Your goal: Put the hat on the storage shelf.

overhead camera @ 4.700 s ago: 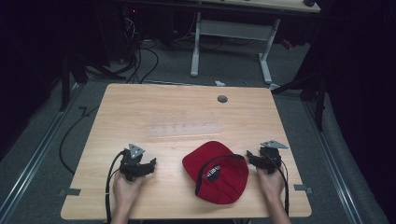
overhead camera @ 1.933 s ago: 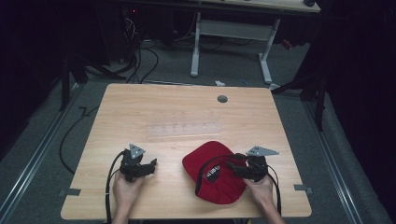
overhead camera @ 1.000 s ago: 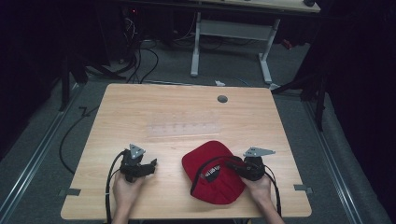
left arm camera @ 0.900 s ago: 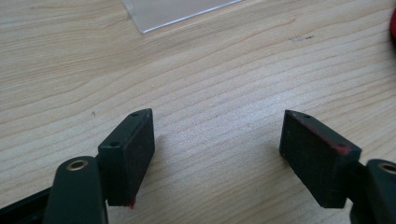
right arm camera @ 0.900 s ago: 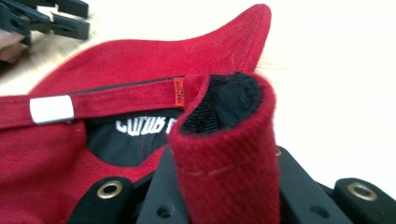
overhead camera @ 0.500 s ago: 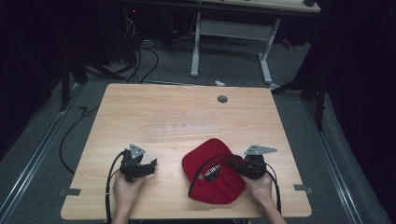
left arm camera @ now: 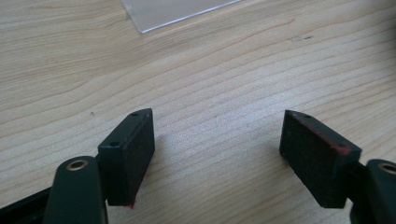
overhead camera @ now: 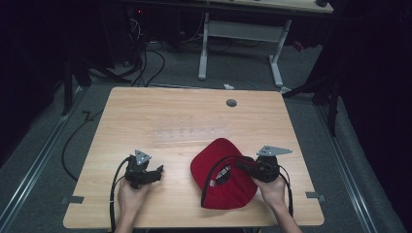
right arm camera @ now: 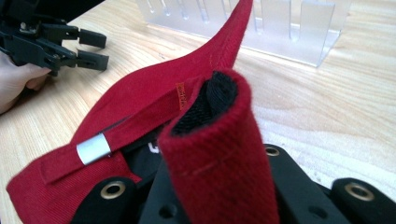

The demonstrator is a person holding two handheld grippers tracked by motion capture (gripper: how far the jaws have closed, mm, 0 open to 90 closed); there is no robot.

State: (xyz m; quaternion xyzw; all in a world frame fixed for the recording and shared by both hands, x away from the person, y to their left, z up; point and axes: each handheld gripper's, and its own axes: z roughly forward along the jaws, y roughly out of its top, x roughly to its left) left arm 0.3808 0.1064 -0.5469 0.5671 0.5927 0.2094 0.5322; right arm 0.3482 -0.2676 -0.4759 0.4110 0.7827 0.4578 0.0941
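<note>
A red cap [overhead camera: 221, 180] lies upside down on the wooden table [overhead camera: 170, 109], near the front right, its black lining and a silver strap clip [right arm camera: 93, 148] showing. My right gripper [overhead camera: 246, 167] is shut on the cap's back edge; in the right gripper view a fold of red fabric [right arm camera: 219, 154] stands pinched between the jaws. My left gripper [overhead camera: 158, 172] rests on the table left of the cap and apart from it. It is open, with bare wood between its pads [left arm camera: 133, 149]. It shows again in the right gripper view as the left gripper [right arm camera: 91, 46].
A clear plastic slotted rack [overhead camera: 189, 132] lies flat in the table's middle, just behind the cap [right arm camera: 261, 23]. A round cable hole [overhead camera: 231, 103] sits near the far edge. Cables trail from both grippers over the front edge.
My right gripper moved left from beside the cap onto its back edge and shut on it. The cap shifted a little. The left gripper stayed still.
</note>
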